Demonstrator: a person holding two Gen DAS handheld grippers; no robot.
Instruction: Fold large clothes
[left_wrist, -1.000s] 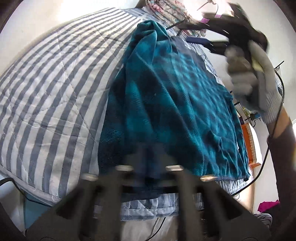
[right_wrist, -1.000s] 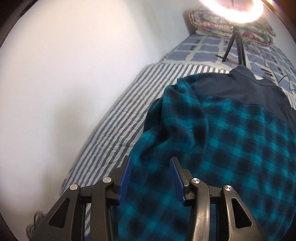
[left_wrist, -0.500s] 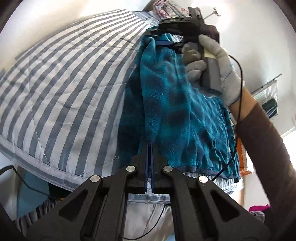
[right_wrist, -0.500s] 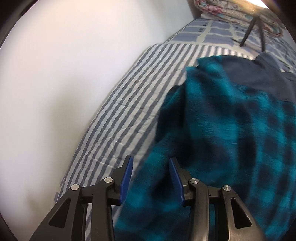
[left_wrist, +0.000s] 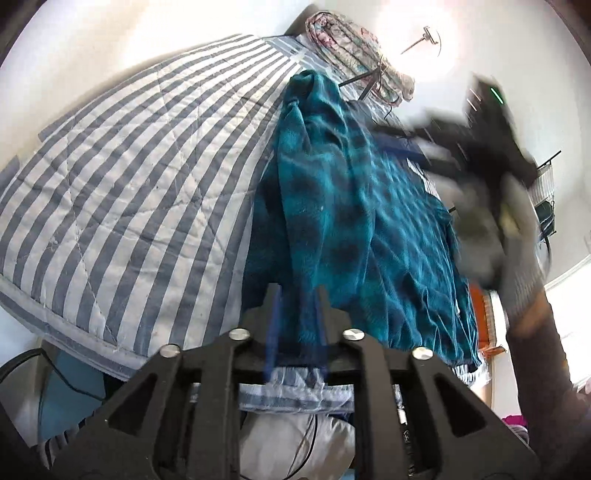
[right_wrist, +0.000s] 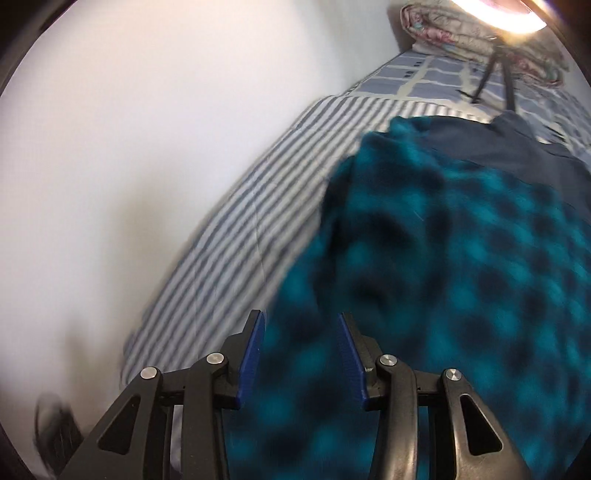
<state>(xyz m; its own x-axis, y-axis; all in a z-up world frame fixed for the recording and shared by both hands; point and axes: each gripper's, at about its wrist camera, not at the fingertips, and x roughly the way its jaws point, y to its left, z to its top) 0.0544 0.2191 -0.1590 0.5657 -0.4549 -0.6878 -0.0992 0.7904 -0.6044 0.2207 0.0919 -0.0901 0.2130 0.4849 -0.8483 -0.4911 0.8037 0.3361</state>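
A teal plaid fleece garment (left_wrist: 369, 221) with a dark navy yoke lies spread on the striped bed quilt (left_wrist: 129, 184). Its left side is folded over into a long strip. My left gripper (left_wrist: 296, 291) is at the near hem, and its jaws are opening with the end of that strip loose between the pads. My right gripper (right_wrist: 301, 339) is open over the garment (right_wrist: 461, 277) near its left edge, with nothing pinched. In the left wrist view the right gripper (left_wrist: 410, 144) and its gloved hand (left_wrist: 480, 229) are a blur above the garment's right side.
A folded floral blanket (left_wrist: 351, 48) and a black tripod (left_wrist: 369, 81) with a bright ring light stand at the head of the bed. A white wall (right_wrist: 110, 166) runs along the far side of the quilt (right_wrist: 240, 229). Cables and bundles lie below the bed's near edge.
The left jaws, shut on the garment's folded strip half a second ago, have parted. The right gripper has swung away from the strip's far end, towards the right of the garment.
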